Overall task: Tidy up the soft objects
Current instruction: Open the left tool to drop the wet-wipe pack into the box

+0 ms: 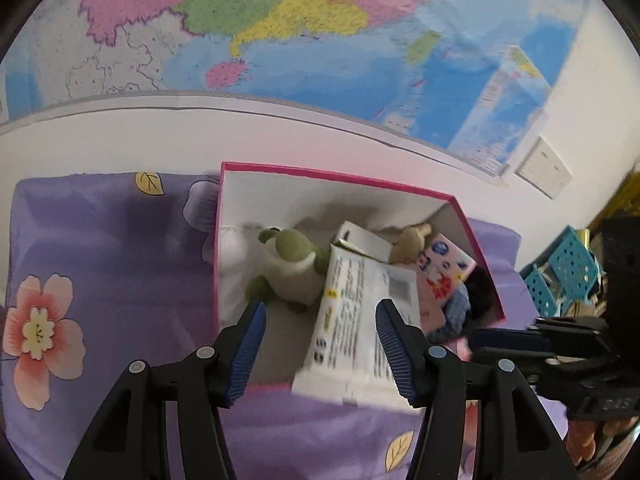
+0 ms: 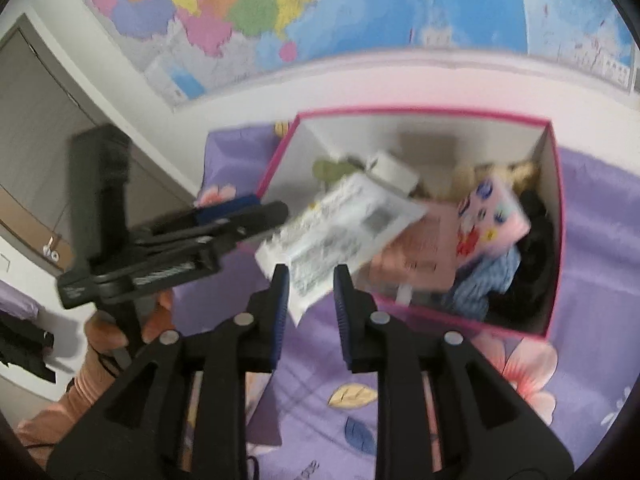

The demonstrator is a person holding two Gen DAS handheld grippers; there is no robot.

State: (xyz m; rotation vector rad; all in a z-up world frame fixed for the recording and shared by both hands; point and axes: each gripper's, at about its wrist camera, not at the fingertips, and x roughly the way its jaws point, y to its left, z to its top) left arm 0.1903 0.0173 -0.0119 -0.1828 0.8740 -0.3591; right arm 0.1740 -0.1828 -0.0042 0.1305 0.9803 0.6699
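A purple floral bedsheet [image 1: 100, 264] covers the bed, under a big wall map [image 1: 280, 20]. On the sheet sits a pink-edged box [image 1: 340, 178] with white inner walls. At its left end lies a green-and-white plush toy [image 1: 292, 264]. Next along, a white tissue pack [image 1: 360, 320] with printed text leans tilted over the box's near edge, one end inside and one corner hanging out over the sheet. Behind it stands a small white carton [image 1: 364, 240], then a beige plush [image 1: 412, 240], a pink pack with cartoon prints [image 1: 444, 272], some blue knitted fabric [image 1: 456, 312] and something dark in the right-hand corner.

The left gripper [image 1: 320, 344] is half open around the white tissue pack; only its right pad seems to touch the wrapper, the left pad stands clear. The right gripper [image 2: 310, 296] straddles the pack's hanging corner, jaws narrowly parted; blur hides whether the pads press it. A hand [image 2: 132, 320] holds the left gripper's handle.
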